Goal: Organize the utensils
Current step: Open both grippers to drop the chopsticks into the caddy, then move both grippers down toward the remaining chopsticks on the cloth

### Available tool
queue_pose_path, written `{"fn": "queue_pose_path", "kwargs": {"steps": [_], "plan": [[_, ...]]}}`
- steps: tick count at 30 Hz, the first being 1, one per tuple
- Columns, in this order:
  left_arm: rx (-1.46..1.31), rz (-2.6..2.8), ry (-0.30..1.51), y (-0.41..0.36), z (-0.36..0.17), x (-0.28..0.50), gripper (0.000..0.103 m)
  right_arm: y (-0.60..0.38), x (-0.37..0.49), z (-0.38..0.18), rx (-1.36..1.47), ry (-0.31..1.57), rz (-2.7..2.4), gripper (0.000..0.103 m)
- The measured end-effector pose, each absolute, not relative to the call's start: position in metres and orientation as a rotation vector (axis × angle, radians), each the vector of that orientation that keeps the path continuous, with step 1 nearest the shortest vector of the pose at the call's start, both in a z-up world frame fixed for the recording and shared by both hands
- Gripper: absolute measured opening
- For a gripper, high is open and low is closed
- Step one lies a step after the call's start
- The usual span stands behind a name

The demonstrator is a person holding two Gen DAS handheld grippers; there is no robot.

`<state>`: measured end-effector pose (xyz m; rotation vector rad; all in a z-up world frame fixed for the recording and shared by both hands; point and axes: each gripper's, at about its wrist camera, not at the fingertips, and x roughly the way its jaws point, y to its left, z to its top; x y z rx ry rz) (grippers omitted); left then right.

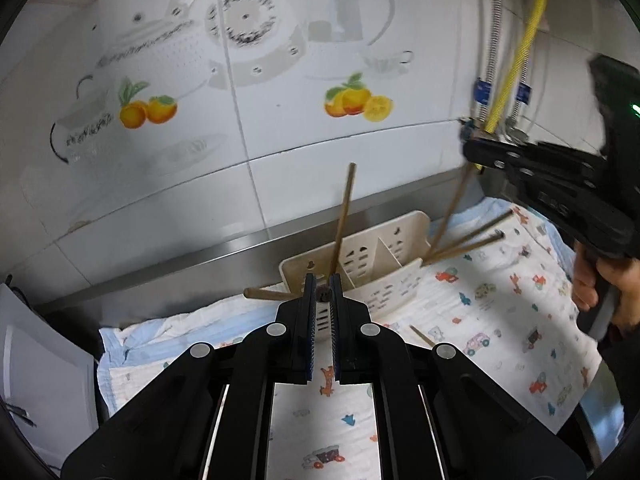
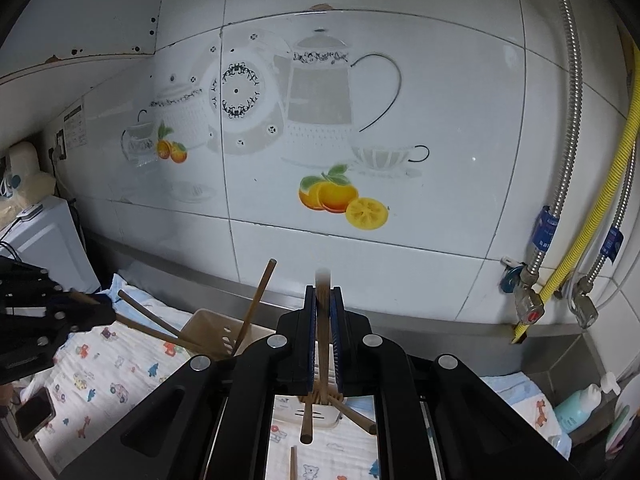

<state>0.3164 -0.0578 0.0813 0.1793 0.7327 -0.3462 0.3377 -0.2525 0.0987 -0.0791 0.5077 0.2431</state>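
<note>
Left claw [image 1: 323, 294] and right claw [image 2: 323, 304] each clamp chopstick above caddy [image 1: 372, 276] rim

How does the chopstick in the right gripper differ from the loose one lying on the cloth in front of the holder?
1. The held chopstick is clamped in the right gripper; the loose chopstick is gripped by nothing.
2. The held one stands steeply; the loose one lies flat on the cloth.
3. The held one runs down toward the holder; the loose one lies apart from it.
Both are plain brown sticks.
</note>
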Motion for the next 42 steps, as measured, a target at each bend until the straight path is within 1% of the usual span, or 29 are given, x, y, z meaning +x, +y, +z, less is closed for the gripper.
{"fn": "queue_pose_path", "kwargs": {"steps": [2,5,8,12,15,16,17,18,19,22,27,33,42], "plan": [[0.163,-0.34,0.735,-0.057,0.08,0.32,0.007,-0.254,0.336,0.101,-0.083,0.5,0.239,0.008],[0.152,-0.34,0.722,-0.056,0.081,0.32,0.007,-0.258,0.33,0.106,-0.083,0.485,0.236,0.016],[0.143,-0.33,0.695,-0.054,0.087,0.313,0.007,-0.264,0.319,0.111,-0.076,0.47,0.235,0.019],[0.142,-0.31,0.634,-0.051,0.098,0.294,0.007,-0.271,0.295,0.116,-0.062,0.445,0.245,0.025],[0.127,-0.311,0.597,-0.046,0.102,0.274,0.008,-0.273,0.27,0.113,-0.07,0.438,0.256,0.026],[0.125,-0.305,0.586,-0.045,0.102,0.266,0.012,-0.274,0.264,0.111,-0.07,0.44,0.262,0.026],[0.12,-0.3,0.579,-0.044,0.1,0.259,0.029,-0.275,0.255,0.108,-0.067,0.441,0.269,0.026],[0.115,-0.295,0.571,-0.043,0.097,0.252,0.036,-0.276,0.245,0.103,-0.061,0.443,0.279,0.027],[0.113,-0.291,0.564,-0.043,0.095,0.246,0.04,-0.276,0.239,0.099,-0.061,0.449,0.285,0.028],[0.13,-0.293,0.553,-0.045,0.079,0.223,0.04,-0.276,0.217,0.078,-0.057,0.48,0.307,0.028],[0.1,-0.309,0.6,-0.047,0.041,0.198,0.04,-0.276,0.185,0.04,-0.057,0.531,0.32,0.028],[0.047,-0.323,0.694,-0.05,-0.009,0.182,0.04,-0.277,0.157,-0.006,-0.071,0.591,0.313,0.028],[-0.027,-0.322,0.846,-0.054,-0.086,0.175,0.04,-0.286,0.142,-0.073,0.0,0.717,0.301,0.028]]}}
